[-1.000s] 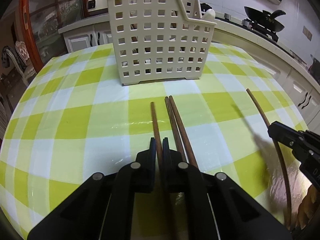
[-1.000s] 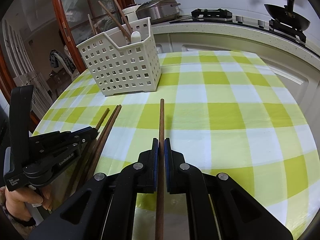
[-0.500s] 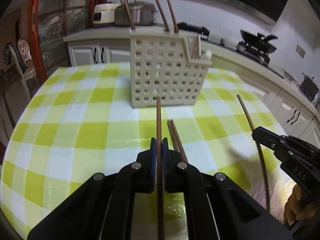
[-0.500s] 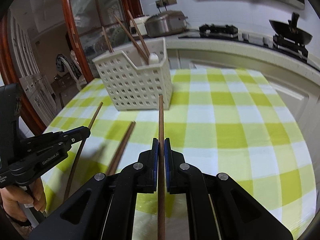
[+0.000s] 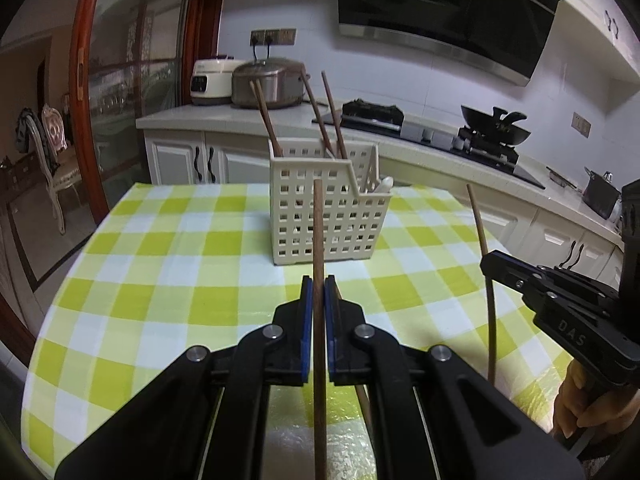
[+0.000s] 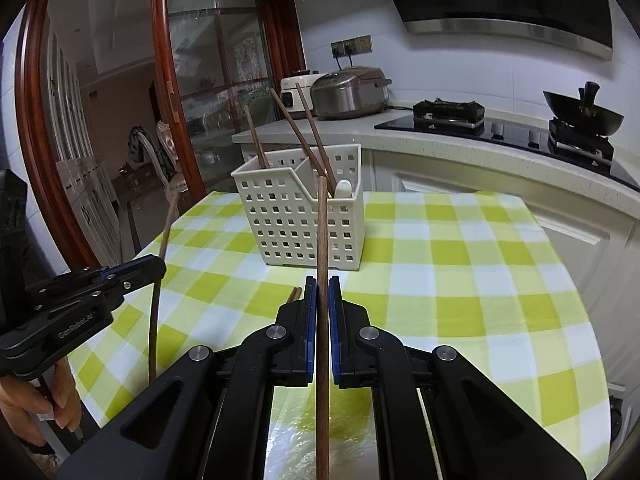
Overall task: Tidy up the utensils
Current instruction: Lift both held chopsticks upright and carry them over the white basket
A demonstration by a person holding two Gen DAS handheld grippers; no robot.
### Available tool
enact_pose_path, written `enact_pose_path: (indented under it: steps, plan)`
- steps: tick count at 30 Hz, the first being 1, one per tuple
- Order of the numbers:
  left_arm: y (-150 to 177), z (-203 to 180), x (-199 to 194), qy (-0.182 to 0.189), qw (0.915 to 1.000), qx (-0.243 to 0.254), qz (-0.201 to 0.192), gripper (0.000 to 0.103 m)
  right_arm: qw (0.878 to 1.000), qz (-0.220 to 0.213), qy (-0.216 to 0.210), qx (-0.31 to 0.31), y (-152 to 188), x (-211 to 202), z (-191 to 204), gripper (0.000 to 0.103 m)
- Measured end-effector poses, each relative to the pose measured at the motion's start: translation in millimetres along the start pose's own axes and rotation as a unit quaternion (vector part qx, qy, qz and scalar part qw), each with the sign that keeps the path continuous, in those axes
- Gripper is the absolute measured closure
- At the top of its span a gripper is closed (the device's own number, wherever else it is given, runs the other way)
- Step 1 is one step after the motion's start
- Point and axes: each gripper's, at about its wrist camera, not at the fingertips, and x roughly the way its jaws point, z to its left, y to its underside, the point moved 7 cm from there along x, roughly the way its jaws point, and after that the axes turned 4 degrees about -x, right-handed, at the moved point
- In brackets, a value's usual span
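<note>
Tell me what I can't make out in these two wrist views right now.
- Left wrist view: the chopsticks left on the table are mostly hidden behind the left gripper and the chopstick it clamps; their number is unclear.
- Right wrist view: the right gripper hides all but their tips.
- Both views: the basket walls hide the lower ends of its chopsticks and white utensil.
- Both views: each held chopstick's rear end is cut off by the bottom edge.

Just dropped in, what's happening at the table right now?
A person is sorting chopsticks into the white basket. The left gripper is clamped on one chopstick, the right gripper on another chopstick, both aimed toward the basket. Three chopsticks already stand in it, and two more lie on the checked tablecloth.
</note>
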Motion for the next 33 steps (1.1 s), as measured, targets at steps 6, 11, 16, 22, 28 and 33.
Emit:
enact_pose_path:
  steps: [6,11,16,22,28,33]
  plan:
    - [-3.0,-2.6,-21.2,-0.001,0.9998,0.008,-0.021,0.097,1.000,-0.013,0.002,-0.010,-5.3,-12.2,8.4,0.097]
    - [-6.1,-3.0,-36.3,0.000,0.9993,0.009,-0.036,0.097,1.000,-0.026,0.003,-0.017,-9.5,-22.1,12.7,0.097]
    - [-8.5,-6.2,-44.6,-0.002,0.9987,0.016,-0.048,0.097,0.999,-0.033,0.003,-0.022,-12.6,-29.1,17.3,0.097]
    - [-9.2,-9.9,-51.3,-0.002,0.9981,0.023,-0.056,0.097,0.999,-0.040,-0.001,-0.029,-14.5,-36.5,24.4,0.097]
    - [-12.8,-11.3,-59.2,-0.002,0.9974,0.024,-0.068,0.097,0.998,-0.052,-0.002,-0.036,-19.6,-45.7,29.5,0.097]
    - [-15.1,-11.3,-61.2,-0.003,0.9970,0.026,-0.073,0.097,0.998,-0.056,-0.001,-0.039,-21.3,-48.9,30.6,0.097]
